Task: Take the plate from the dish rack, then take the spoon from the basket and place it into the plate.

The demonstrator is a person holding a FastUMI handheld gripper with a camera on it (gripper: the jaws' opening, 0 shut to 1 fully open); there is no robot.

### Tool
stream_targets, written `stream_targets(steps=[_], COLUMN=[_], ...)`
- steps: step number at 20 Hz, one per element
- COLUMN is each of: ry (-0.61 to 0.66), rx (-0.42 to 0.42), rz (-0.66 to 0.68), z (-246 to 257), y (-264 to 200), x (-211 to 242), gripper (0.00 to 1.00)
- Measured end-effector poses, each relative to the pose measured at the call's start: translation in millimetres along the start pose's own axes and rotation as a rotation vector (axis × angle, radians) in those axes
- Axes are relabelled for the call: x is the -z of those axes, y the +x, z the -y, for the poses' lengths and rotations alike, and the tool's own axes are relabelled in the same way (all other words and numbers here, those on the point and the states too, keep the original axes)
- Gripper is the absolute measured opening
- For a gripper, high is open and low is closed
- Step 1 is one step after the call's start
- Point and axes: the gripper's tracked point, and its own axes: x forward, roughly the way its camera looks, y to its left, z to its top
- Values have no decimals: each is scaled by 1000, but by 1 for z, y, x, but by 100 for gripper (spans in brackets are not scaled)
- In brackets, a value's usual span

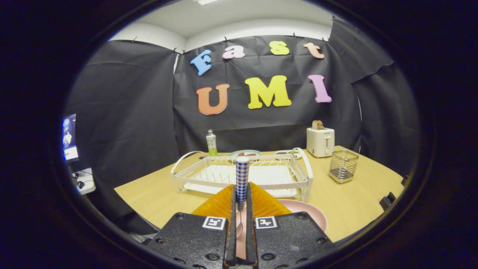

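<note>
Now your gripper [241, 203] clenched on spoon [242, 179], checked handle upright between fingers, bowl hanging low centre over pink plate [312, 213]. White dish rack [242, 175] mid-frame beyond; wire basket [343, 166] right, near toaster [320, 141].

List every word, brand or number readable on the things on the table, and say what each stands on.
Toaster: a small mark on its front, too small to read.
Green bottle: label too blurred to read.
Gripper, fingers shut on the checked spoon: square code tags, no words.
Nothing else legible.
</note>
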Motion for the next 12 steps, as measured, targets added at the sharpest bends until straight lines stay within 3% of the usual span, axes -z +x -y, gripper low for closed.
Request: stream_targets(steps=[3, 7, 12], ry=[-11, 16, 6], rx=[0, 36, 74], rz=[-14, 6, 32], z=[0, 15, 39], y=[2, -5, -20], x=[4, -8, -23], gripper=[17, 27, 80])
